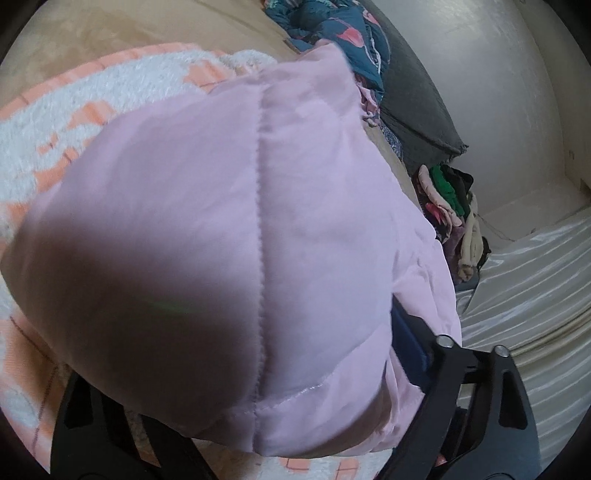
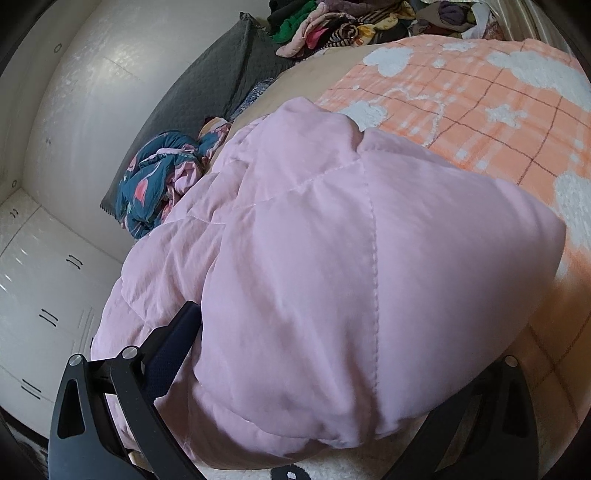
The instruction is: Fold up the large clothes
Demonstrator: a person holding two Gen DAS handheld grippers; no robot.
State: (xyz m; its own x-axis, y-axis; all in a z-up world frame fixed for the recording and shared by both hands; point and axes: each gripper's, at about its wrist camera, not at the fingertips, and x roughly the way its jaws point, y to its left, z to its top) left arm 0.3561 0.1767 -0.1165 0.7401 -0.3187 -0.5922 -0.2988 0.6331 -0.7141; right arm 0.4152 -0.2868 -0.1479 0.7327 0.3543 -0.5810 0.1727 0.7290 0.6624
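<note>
- Looking down both tools at the pink quilted jacket (image 1: 229,236), bunched on the orange-and-white blanket (image 1: 74,122) that covers the bed.
- My left gripper (image 1: 258,417) has its arms spread wide with a puffy fold of the jacket bulging between them; the fingertips are buried under the cloth, so I cannot tell whether the pads press on it.
- My right gripper (image 2: 303,398) reads the same: arms wide, a fat padded panel filling the gap, tips hidden, so grip or no grip I cannot say.
- This thing looks light but bulky, soft and springy, with a smooth shell I would judge a bit slippery; a shallow pinch could slide off.
- The stitched seams (image 2: 375,280) running down the panels look like the best place to bite, or a hem edge where the padding thins.
- Off to the side sit a blue patterned garment (image 2: 155,184) against a grey pillow (image 2: 207,92), and a heap of mixed clothes (image 2: 332,26) farther back, well clear of my fold.
</note>
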